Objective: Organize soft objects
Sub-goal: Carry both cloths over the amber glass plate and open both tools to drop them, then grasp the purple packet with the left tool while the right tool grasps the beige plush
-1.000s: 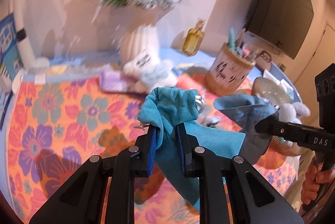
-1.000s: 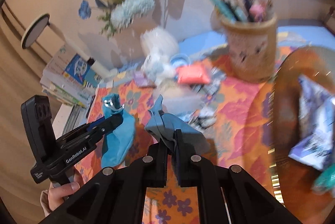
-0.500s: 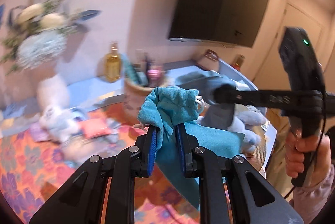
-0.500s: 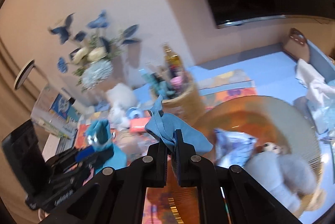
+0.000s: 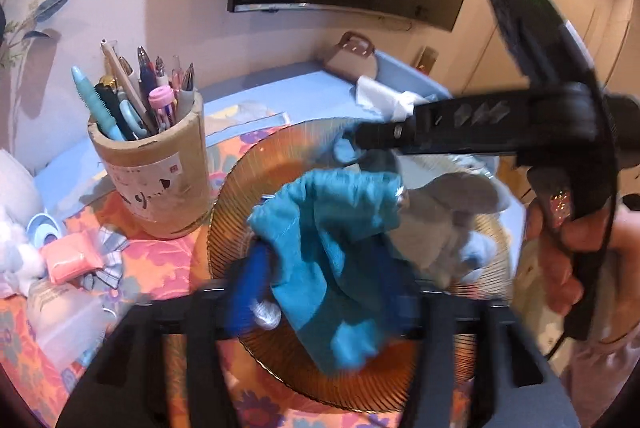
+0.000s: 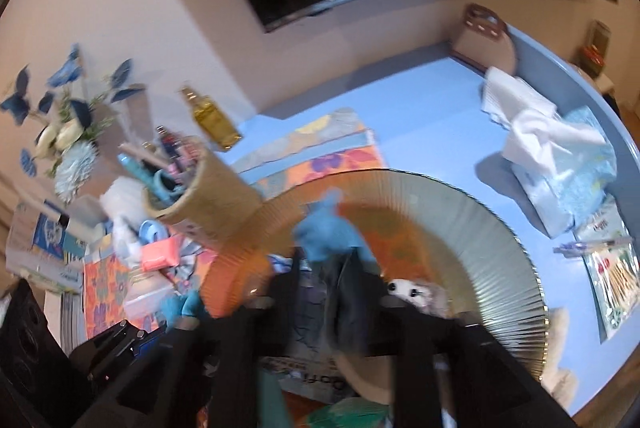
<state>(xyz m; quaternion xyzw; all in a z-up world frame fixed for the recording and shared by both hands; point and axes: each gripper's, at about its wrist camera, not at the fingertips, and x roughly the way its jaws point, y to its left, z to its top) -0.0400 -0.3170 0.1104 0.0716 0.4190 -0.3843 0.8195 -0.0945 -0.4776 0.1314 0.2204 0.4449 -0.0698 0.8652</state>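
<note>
Left wrist view, from left to right: a pink pad (image 5: 68, 260) lies on the floral tablecloth (image 5: 156, 268), then a pen holder (image 5: 154, 180) stands just beside the ribbed amber plate (image 5: 228, 224). Over the plate, the left gripper (image 5: 320, 288) has spread its jaws wide, motion-blurred, with the teal pouch (image 5: 328, 240) draped between them. A grey plush toy (image 5: 448, 220) lies on the plate behind it. Further right, the right gripper (image 5: 360, 138) reaches across above the plate with a slate-blue cloth (image 5: 346, 152) at its tip; whether it pinches the cloth or has let go, I cannot tell through the blur. Right wrist view shows that cloth (image 6: 328, 232) between blurred fingers over the plate (image 6: 480, 228), and a tissue pack (image 6: 560, 168) well to the right.
</note>
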